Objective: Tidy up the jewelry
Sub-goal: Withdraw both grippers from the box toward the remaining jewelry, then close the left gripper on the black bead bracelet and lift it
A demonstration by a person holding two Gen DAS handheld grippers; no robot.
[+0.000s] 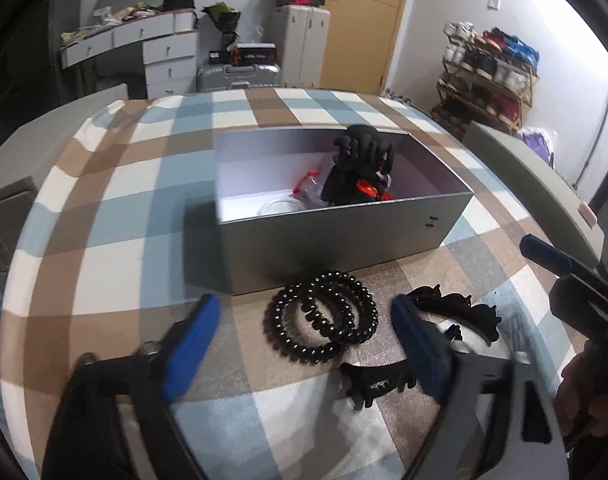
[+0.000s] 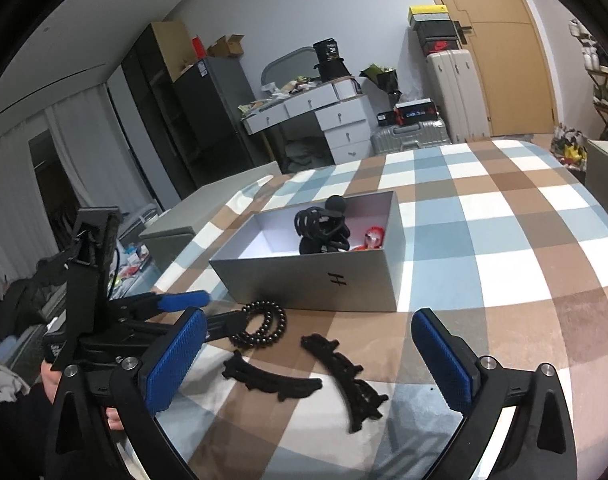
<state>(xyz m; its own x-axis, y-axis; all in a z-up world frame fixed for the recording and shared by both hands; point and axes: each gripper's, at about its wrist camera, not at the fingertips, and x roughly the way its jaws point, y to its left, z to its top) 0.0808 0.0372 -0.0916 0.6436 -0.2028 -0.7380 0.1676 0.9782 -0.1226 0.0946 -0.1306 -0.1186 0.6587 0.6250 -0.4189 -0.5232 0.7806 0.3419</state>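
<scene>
Checked cloth in brown, blue and white covers the bed (image 2: 503,216) I am working over, with a cluttered white dresser (image 2: 315,112) and suitcases against the far wall. At twelve o'clock from both my grippers stands the open grey box (image 1: 343,236), already holding a black claw clip (image 1: 363,152) and something red and clear that I cannot make out well.

My left gripper (image 1: 304,344) has its blue pads spread on either side of the black spiral hair ties (image 1: 321,316), not touching them as far as I can tell. My right gripper (image 2: 309,364) is spread wide, empty, with two black toothed hair clips (image 2: 272,380) lying between its pads, one at ten o'clock of the other.

The ties are glossy coiled loops, stacked and overlapping, just beside the box's near wall. I judge them springy and slippery: if I close off-centre, one loop may squirm out or the stack may split, so I lift only part. A third black clip (image 1: 377,384) lies at five o'clock of the ties, touching my left gripper's right pad, and could get dragged along. My two grippers are near each other and could knock together. The soft cloth may also bunch under the pads.
</scene>
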